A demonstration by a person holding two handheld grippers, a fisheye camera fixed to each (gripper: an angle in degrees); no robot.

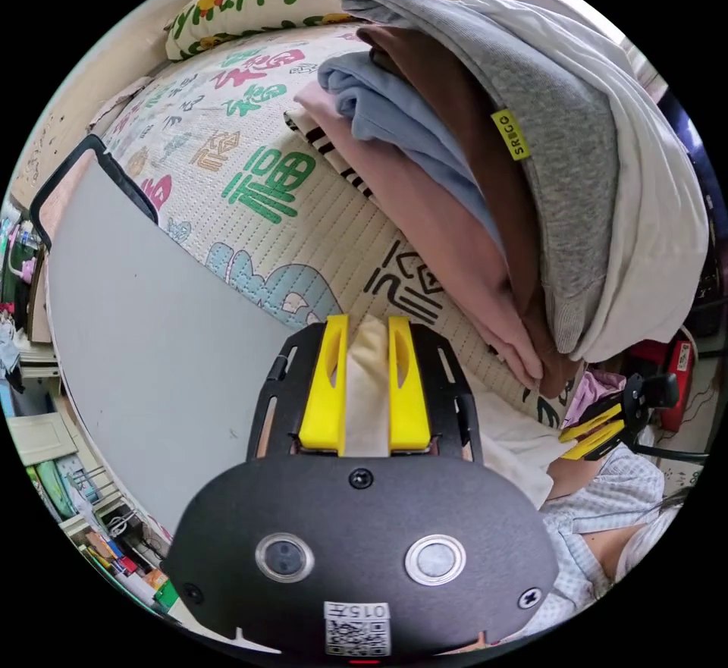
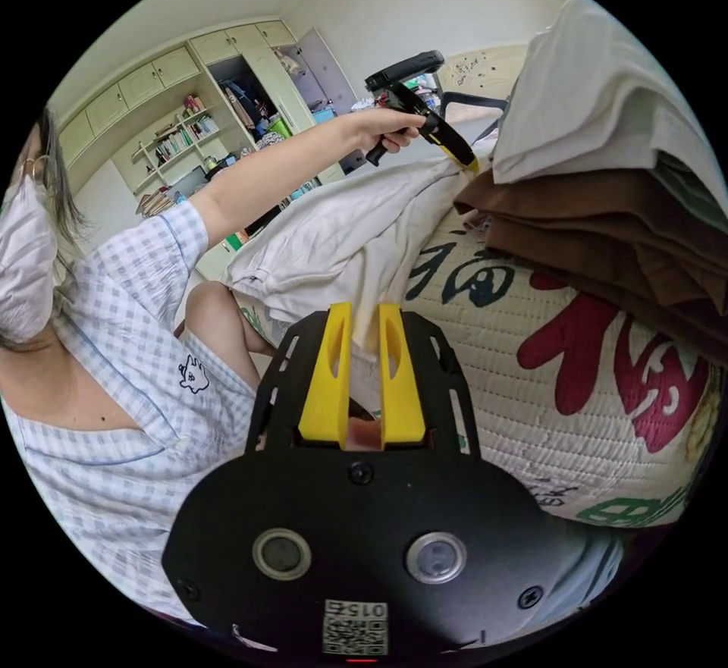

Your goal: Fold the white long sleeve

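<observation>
Left gripper view, left side: a plain grey board (image 1: 152,334) lies against the printed quilted mat (image 1: 250,167). Centre: the left gripper (image 1: 367,327) has its yellow jaws closed on a cream-white fold of the white long sleeve (image 1: 367,387), cloth filling the gap between them. Right: a stack of folded clothes (image 1: 485,190) sits on the mat, with grey and white pieces on top. At the lower right edge the right gripper (image 1: 588,437) shows, jaws close together at the white cloth; grip not readable from here.

Right gripper view, left side: the person in a checked top (image 2: 129,365), one arm stretched out. Centre: the right gripper (image 2: 364,319) pinches the garment's near edge, both jaws on cloth. Upper centre: the person's hand (image 2: 390,133) holds the left gripper (image 2: 464,160), its tip at the far end of the white long sleeve (image 2: 341,236), beside the stack of folded clothes (image 2: 607,190).

Key relation: the garment spans between the two grippers, long axis running from the right gripper near the person's body out to the left gripper at the stack. It hangs loosely over the mat edge, sagging between the two grips. The right gripper is nearer the person, the left at full reach.

Judgement: the next move likely calls for spreading the cloth flat along this axis, clear of the stack.
</observation>
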